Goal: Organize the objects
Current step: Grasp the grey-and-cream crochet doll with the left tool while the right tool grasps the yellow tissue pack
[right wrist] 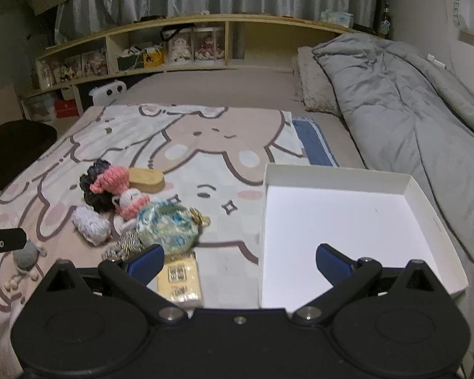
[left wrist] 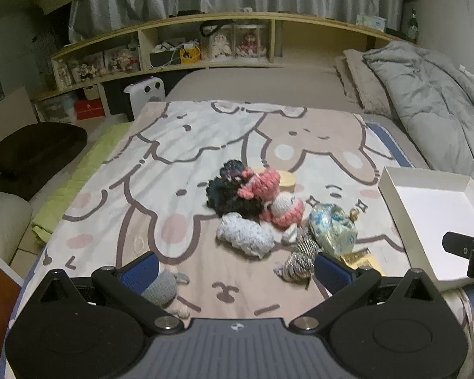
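A: Lying in a loose heap on the cartoon blanket (right wrist: 205,145) are the crocheted toys (right wrist: 123,195), a blue-patterned pouch (right wrist: 167,227) and a yellow packet (right wrist: 181,279), all outside the white box (right wrist: 410,183).

B: Progress?

A: Judged barely begun; the box interior shows nothing in it, so every item remains to be moved.

B: Claws?

A: Left gripper (left wrist: 233,268) released, jaws spread wide, a grey toy (left wrist: 161,287) beside one finger. Right gripper (right wrist: 238,259) likewise released, hovering between packet and box.
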Tool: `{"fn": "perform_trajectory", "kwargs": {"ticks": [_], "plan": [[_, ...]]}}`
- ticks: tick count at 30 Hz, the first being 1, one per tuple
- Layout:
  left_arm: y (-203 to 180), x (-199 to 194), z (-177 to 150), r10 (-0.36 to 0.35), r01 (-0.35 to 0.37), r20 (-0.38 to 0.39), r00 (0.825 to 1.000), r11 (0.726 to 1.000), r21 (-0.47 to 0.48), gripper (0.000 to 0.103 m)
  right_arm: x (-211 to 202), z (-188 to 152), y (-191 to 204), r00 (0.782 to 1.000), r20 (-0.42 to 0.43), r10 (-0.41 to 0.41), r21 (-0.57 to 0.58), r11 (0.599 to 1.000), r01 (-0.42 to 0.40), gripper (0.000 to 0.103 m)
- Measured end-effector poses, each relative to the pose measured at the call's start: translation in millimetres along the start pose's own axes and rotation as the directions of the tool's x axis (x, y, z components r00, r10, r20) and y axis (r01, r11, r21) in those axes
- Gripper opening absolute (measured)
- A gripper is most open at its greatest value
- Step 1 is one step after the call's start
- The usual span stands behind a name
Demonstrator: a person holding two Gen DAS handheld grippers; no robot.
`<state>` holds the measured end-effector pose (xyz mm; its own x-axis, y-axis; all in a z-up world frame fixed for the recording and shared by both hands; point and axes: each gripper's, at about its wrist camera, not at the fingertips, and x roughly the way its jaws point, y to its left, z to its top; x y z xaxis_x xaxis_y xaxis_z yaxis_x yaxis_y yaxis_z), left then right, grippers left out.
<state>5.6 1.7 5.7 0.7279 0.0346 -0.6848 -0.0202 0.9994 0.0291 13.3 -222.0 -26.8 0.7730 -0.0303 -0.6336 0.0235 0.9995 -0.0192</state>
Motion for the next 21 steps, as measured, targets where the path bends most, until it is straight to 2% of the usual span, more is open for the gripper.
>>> {"fn": "perform_trajectory", "kwargs": {"ticks": [9, 14, 18, 21], "plan": [[33.1, 5.5, 22.9, 0.072, -0.062, 0.091, 0.993, 0.993, -0.105, 0.103, 17.2, 23.3, 10.8, 1.000, 0.026, 0.014, 0.008, 1.000, -0.014, 0.103], [54.4, 17.9, 32.8, 0.157, -0.151, 0.044, 0.987, 0.981, -0.124, 0.103, 31.5, 33.1, 17.5, 0.999, 0.021, 0.042, 0.008, 0.999, -0.042, 0.103], [73.9, 27.7, 34.5, 0.131, -0.128, 0.013, 0.991, 0.984, -0.124, 0.103, 46.8, 38.2, 23.8, 0.998, -0.007, 0.062, 0.003, 0.998, -0.062, 0.103], [83.7, 38.6, 33.3, 0.140, -0.141, -0.014, 0.990, 0.986, -0.085, 0.103, 59.9, 38.8, 26.7, 0.996, -0.037, 0.082, 0.005, 0.997, -0.082, 0.103]]}}
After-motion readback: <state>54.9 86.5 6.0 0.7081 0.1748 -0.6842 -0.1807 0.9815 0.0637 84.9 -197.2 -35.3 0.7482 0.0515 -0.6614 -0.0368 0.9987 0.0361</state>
